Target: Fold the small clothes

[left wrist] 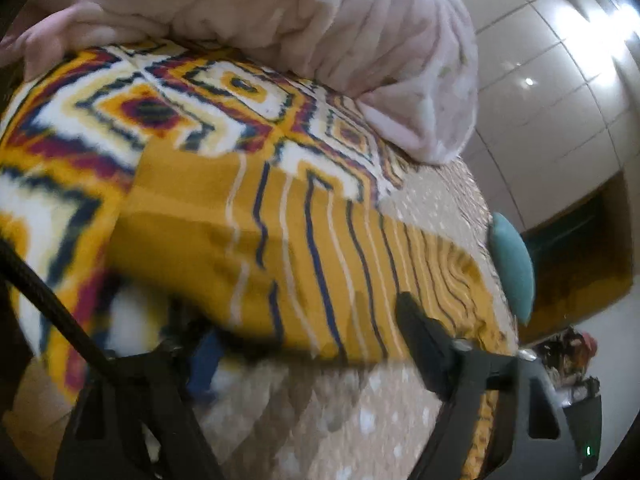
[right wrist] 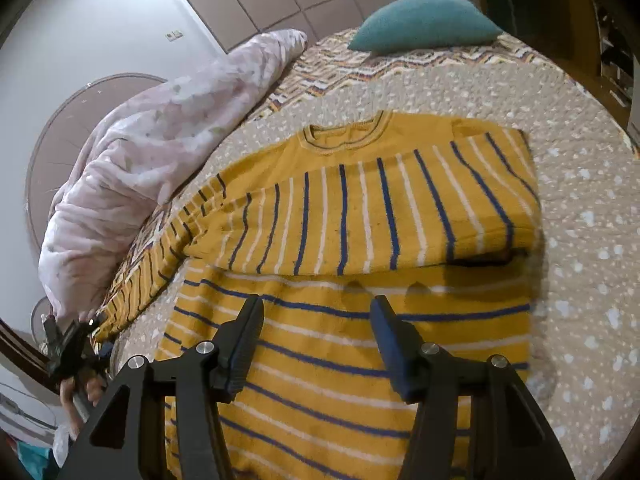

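A yellow sweater (right wrist: 360,216) with blue and white stripes lies on the bed, its right sleeve folded across the chest and its left sleeve (right wrist: 160,256) stretched out to the left. My right gripper (right wrist: 318,312) is open and empty just above the sweater's lower body. My left gripper (right wrist: 86,338) is at the cuff of the left sleeve. In the left wrist view the left gripper (left wrist: 304,328) has its fingers wide apart around the sleeve (left wrist: 304,240); one finger is blurred and partly hidden by cloth.
A pink quilt (right wrist: 152,148) is bunched along the bed's left side. A teal pillow (right wrist: 424,20) lies at the head. A yellow patterned blanket (left wrist: 120,120) lies under the sleeve. The bedspread (right wrist: 580,220) is beige with white dots.
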`<control>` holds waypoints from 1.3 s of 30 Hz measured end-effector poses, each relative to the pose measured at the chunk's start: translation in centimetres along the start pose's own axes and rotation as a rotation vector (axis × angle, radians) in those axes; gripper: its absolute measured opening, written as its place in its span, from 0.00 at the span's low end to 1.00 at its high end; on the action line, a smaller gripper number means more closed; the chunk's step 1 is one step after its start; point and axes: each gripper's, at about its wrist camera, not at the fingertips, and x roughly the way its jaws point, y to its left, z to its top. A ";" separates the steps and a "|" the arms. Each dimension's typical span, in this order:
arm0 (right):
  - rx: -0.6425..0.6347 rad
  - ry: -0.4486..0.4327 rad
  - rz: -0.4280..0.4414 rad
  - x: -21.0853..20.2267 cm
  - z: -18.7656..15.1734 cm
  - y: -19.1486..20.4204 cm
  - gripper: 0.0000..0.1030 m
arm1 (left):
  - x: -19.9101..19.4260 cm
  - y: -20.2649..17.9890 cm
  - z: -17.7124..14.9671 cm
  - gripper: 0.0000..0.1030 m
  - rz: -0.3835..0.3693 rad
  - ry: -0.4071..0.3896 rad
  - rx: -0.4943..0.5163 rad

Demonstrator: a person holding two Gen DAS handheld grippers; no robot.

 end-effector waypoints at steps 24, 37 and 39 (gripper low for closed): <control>0.195 -0.211 -0.077 -9.3 -4.9 -12.3 0.58 | 2.2 -35.9 -9.0 0.04 -0.184 0.065 0.728; 0.186 -0.216 -0.088 -10.1 -5.5 -14.0 0.58 | 7.8 -38.4 -19.0 0.58 -0.281 0.345 0.757; 0.176 -0.210 -0.073 -9.3 -5.0 -13.1 0.58 | 5.6 -37.1 -18.3 0.62 -0.272 0.309 0.781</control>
